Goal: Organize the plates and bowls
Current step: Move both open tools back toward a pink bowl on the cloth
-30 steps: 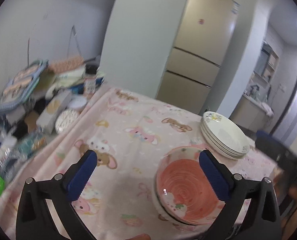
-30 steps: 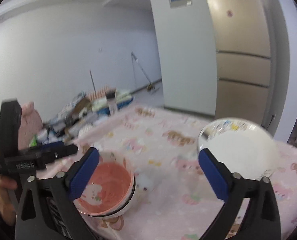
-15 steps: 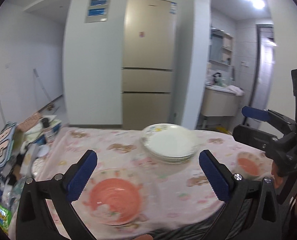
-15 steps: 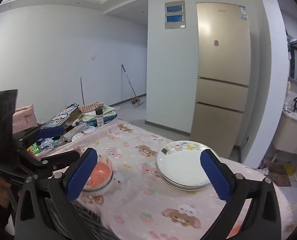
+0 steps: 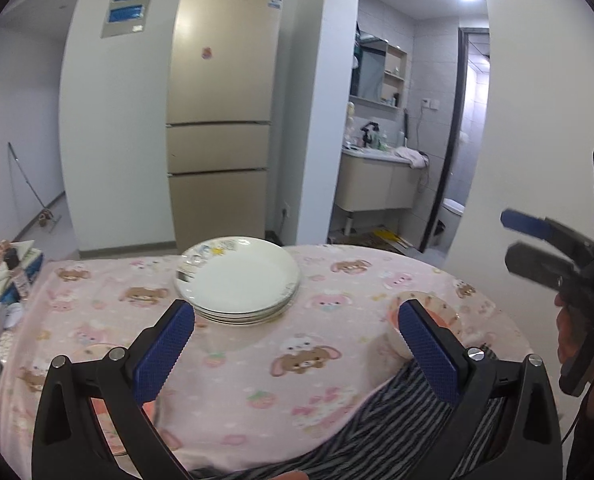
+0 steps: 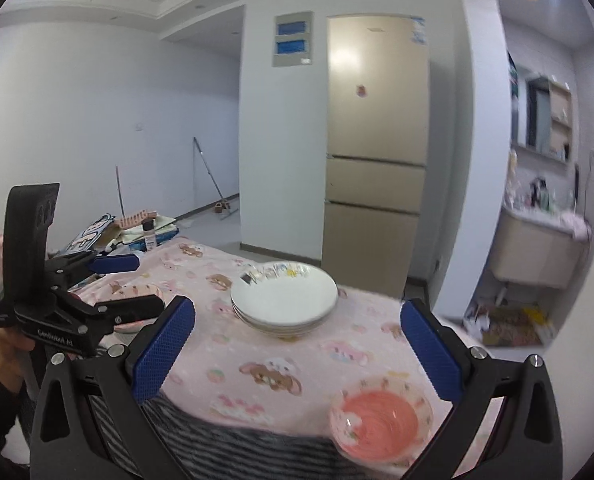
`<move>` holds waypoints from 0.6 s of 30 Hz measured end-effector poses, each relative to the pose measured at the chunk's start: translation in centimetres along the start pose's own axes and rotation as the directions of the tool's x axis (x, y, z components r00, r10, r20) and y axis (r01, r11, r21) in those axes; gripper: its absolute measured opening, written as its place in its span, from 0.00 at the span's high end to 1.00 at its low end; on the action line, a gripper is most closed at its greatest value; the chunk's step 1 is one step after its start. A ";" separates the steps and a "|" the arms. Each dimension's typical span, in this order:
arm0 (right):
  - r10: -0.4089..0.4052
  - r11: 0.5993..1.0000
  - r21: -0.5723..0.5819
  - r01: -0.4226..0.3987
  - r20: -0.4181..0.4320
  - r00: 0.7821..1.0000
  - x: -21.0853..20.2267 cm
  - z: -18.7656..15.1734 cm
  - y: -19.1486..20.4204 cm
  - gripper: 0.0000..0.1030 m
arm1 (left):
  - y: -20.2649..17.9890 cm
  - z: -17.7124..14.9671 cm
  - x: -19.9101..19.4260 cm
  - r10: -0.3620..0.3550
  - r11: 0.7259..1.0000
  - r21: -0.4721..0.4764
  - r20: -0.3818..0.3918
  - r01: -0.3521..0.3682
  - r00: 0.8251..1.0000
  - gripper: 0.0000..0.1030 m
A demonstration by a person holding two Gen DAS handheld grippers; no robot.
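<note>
A stack of white plates (image 5: 237,280) (image 6: 285,296) sits mid-table on the pink cartoon tablecloth (image 5: 297,360). One pink bowl (image 5: 429,314) (image 6: 381,420) stands near the table's right front edge. A second pink bowl (image 5: 105,420) (image 6: 137,294) stands at the left front, partly hidden by fingers. My left gripper (image 5: 297,344) is open and holds nothing, hovering in front of the plates. My right gripper (image 6: 297,352) is also open and holds nothing, above the right bowl. Each gripper shows in the other's view: the right gripper (image 5: 507,236) and the left gripper (image 6: 149,283).
A tall beige fridge (image 5: 221,120) stands behind the table. Boxes, a bottle and packets (image 6: 137,232) crowd the table's far left end. A bathroom vanity (image 5: 381,184) lies beyond on the right. A striped cloth (image 6: 225,440) hangs over the near edge.
Both grippers have pulled back and risen from the table. The left view swung from the left pink bowl toward the plates. Both stay open.
</note>
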State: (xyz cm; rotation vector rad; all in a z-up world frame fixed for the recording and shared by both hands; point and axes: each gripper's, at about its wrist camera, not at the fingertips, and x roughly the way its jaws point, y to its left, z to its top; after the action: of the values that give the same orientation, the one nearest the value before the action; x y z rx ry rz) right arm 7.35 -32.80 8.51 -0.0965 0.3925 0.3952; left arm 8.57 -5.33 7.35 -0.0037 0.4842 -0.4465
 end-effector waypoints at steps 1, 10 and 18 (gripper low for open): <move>-0.011 1.000 0.008 0.011 -0.012 1.000 0.0 -0.5 -0.6 0.00 | -0.5 0.1 0.5 -0.005 1.000 0.005 -0.010 0.005 1.000 0.00; -0.082 0.992 0.092 0.088 -0.064 0.995 -0.9 -3.5 -4.9 0.00 | -4.1 0.2 3.7 -0.051 0.998 0.026 -0.070 0.053 0.996 0.00; -0.119 0.981 0.143 0.133 -0.104 0.987 -1.2 -5.2 -6.9 0.00 | -7.4 0.6 6.5 -0.096 0.992 0.067 -0.130 0.105 0.987 0.00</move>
State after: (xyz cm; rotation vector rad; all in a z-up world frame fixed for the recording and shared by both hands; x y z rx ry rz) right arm 7.21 -40.43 4.35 0.0069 0.5056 0.2351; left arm 10.91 -14.83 5.72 0.0719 0.5941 -0.5655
